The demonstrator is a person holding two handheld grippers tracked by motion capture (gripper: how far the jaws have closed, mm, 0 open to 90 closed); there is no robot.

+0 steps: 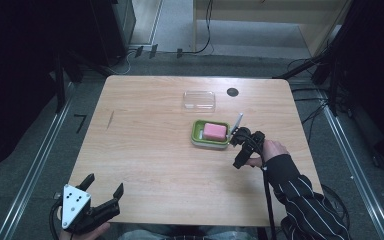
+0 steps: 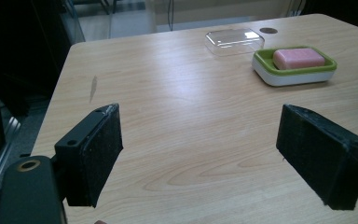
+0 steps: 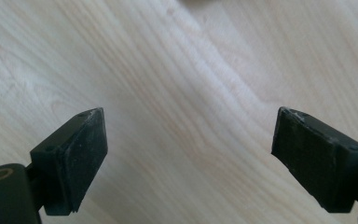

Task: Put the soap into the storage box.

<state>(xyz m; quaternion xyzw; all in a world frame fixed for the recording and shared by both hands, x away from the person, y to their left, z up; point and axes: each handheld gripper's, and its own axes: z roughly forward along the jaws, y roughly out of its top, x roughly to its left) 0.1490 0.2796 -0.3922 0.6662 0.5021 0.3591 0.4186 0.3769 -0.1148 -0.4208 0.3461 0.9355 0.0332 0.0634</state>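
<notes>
A pink soap bar [image 1: 214, 131] lies in a green and white soap dish [image 1: 195, 134] right of the table's middle; the left gripper view has the soap [image 2: 298, 58] and dish [image 2: 292, 76] at its upper right. A clear plastic lid [image 1: 199, 99] rests on the table behind the dish, and appears as the lid [image 2: 234, 41] in that view too. My right gripper [image 1: 236, 148] hovers just right of the dish, pointing down at bare wood, its jaws [image 3: 189, 140] open and holding nothing. My left gripper [image 1: 104, 182] is at the table's near left corner, open and empty [image 2: 200, 140].
The wooden table [image 1: 145, 150] has a small dark round hole [image 1: 232, 92] near its far right edge and a dark streak [image 1: 111, 119] at the left. Cables and dark frames stand on the floor around the table.
</notes>
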